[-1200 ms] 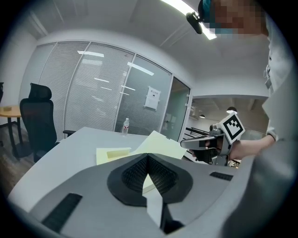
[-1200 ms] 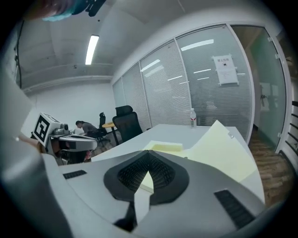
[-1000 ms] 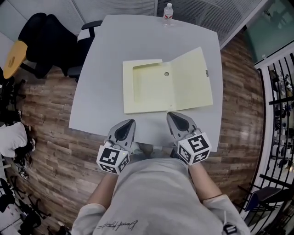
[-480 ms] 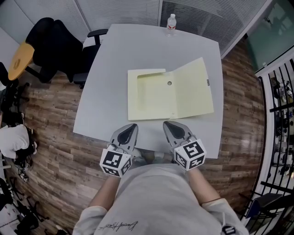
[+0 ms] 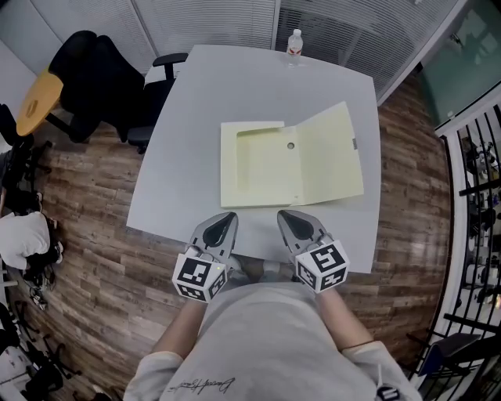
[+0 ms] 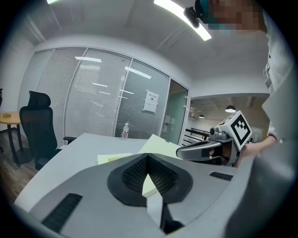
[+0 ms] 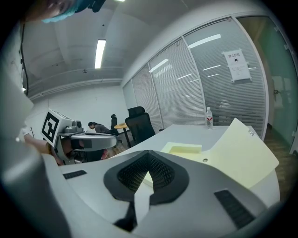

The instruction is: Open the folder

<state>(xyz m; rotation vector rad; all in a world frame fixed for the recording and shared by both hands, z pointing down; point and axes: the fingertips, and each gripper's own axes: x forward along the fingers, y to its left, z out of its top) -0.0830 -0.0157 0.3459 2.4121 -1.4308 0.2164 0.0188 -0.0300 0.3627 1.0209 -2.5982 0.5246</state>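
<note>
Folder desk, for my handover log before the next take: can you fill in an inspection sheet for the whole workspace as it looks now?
Surface: grey table, bare apart from two things.
Job's things: pale yellow folder lies open, its cover slanting up on the right.
Clutter: water bottle upright at the far edge.
Grippers: left gripper and right gripper at the near edge, fingers together, both empty, clear of the folder.
Cables: nothing seen on the table.
Surroundings: black office chair at left, wood floor, blinds behind, railing at right.
</note>
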